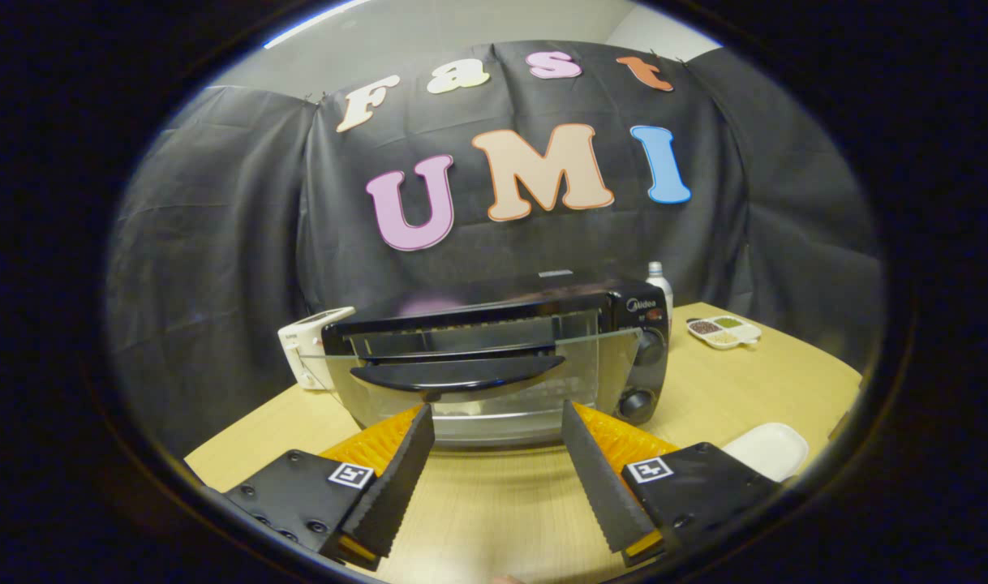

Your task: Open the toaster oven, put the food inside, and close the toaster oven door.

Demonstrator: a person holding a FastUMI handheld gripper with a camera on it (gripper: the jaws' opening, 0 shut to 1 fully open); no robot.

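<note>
Facing you squarely, the toaster oven (502,357) stood on the wooden table (494,511) just beyond the fingertips, its glass door (478,381) up against the front, or very nearly so. The door's dark handle (457,377) ran crosswise, side to side, at right angles to the line your fingers pointed along, and it sat a little above and beyond the tips.

Your gripper (498,414) had its fingers spread well apart with nothing between them but bare tabletop; the handle's middle lay roughly in the gap between them, slightly nearer the left finger. I could not make out any food behind the glass, nor tell whether the inside was bare, because reflections blurred it.

A shut door fits both ends of the job, one with the food yet to go in and one with it already inside, so I would not bid you pull.

Farther out, a white dish (768,448) lay beside the right finger, a small divided tray (723,331) sat past the oven's knobs (644,373), a bottle (660,285) stood behind the oven, and a white device (307,353) rested at its left end.
</note>
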